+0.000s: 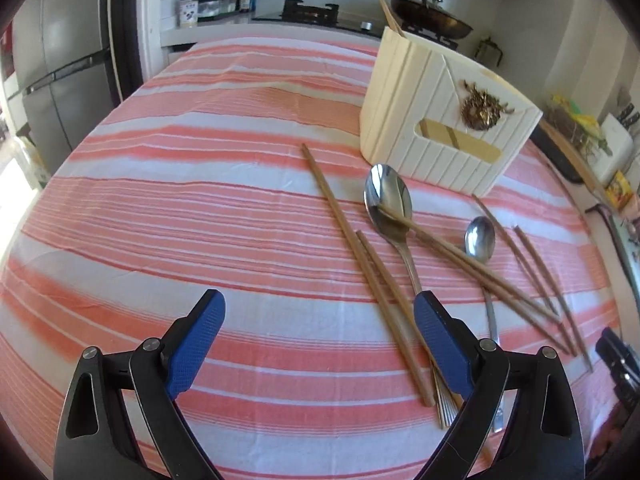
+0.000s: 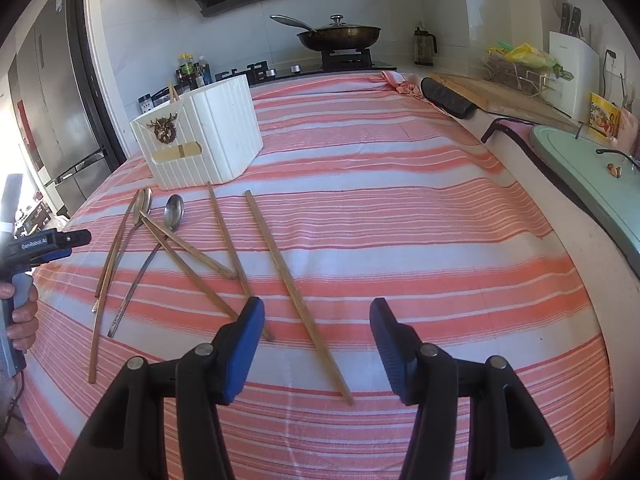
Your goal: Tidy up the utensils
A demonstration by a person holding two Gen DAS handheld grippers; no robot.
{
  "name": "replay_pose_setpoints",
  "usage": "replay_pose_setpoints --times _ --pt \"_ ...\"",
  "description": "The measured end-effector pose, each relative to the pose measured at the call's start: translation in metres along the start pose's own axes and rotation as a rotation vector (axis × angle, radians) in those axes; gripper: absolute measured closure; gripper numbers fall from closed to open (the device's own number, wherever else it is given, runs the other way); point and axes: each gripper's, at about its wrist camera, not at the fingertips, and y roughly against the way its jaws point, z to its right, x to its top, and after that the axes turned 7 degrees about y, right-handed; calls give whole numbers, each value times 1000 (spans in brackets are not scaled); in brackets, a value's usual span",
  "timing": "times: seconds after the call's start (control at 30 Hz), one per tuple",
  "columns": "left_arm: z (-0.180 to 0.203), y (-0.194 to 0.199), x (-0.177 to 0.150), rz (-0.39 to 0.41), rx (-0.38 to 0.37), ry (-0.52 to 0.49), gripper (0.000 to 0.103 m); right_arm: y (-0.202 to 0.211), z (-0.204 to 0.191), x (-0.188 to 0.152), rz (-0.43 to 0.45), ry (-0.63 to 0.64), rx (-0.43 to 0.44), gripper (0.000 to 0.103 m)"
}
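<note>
The left hand-held gripper [image 1: 319, 311] is held spread above the pink-and-white striped tabletop [image 1: 200, 216], gripping nothing. Brown wooden chopsticks [image 1: 362, 264] and two long-handled steel spoons [image 1: 390, 204] are scattered in front of a white ribbed plastic utensil box [image 1: 440, 120]. The right hand-held gripper [image 2: 317, 318] is likewise spread and empty, with one chopstick [image 2: 294, 292] seen between its fingers.

Only one readable text: "GenRobot.AI", white letters on the black body of the left tool [image 2: 48, 243], seen at the left edge of the right wrist view. Labels on the bottles [image 2: 192, 70] and the yellow packet [image 2: 604, 115] by the wall are too small or blurred to read.
</note>
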Motion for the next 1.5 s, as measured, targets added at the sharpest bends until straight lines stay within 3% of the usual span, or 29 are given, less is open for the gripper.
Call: replay_pose_setpoints --times 0.4,0.53,0.73,0.8,0.87,0.9,1.03,1.2,1.5 --pt "7 -19 -12 -18 115 -56 7 4 15 7 -3 38 -47 47" --pt "8 -23 -7 -21 127 -66 10 -16 14 19 -85 114 -56 47" --pt "10 -20 -1 -7 121 -108 45 -43 -1 39 -169 203 69 47" --pt "11 -20 0 3 131 -125 69 -54 -9 42 -207 245 80 55" --pt "11 -21 1 1 117 -139 93 -64 -16 41 -248 282 93 75" --pt "12 -21 1 3 121 -145 97 -65 -19 41 -249 297 90 75" --pt "9 -19 -3 28 139 -153 99 -64 -24 42 -253 308 69 95" --pt "-10 -6 -10 39 167 -106 99 -58 -15 36 -241 230 -27 96" --pt "-63 28 -33 8 131 -39 99 -30 1 12 -239 144 -119 96"
